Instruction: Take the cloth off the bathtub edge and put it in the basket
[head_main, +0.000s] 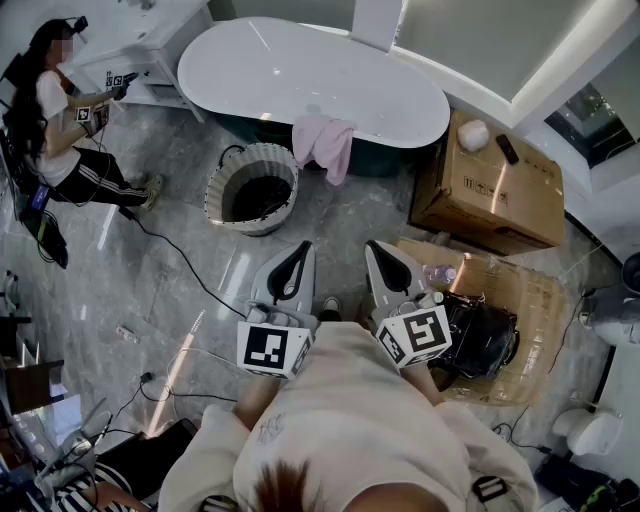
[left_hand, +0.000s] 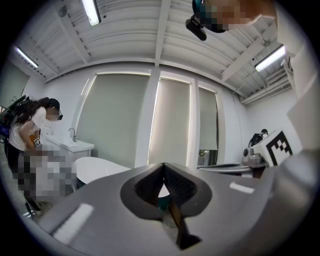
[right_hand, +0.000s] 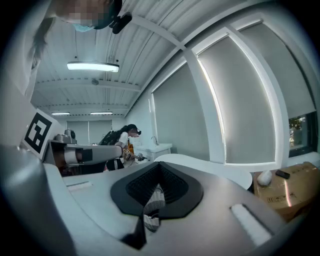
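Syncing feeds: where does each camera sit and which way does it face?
Head view: on the person's head, steeply down at cloth, bathtub, basket; left gripper, right gripper, torso show.
Left gripper view: on it, level along its shut jaws toward bathtub.
Right gripper view: on it, along shut jaws toward bathtub, cardboard box.
Shared: bathtub.

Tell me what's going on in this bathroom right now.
A person stands facing the bathtub with a gripper in each hand. The left gripper and right gripper are both shut and empty, held roughly level. The pink cloth hangs over the tub's near edge, untouched. The striped basket sits on the floor in front of the tub, left of the cloth, so nothing has been picked up yet. A second person works off to the left.
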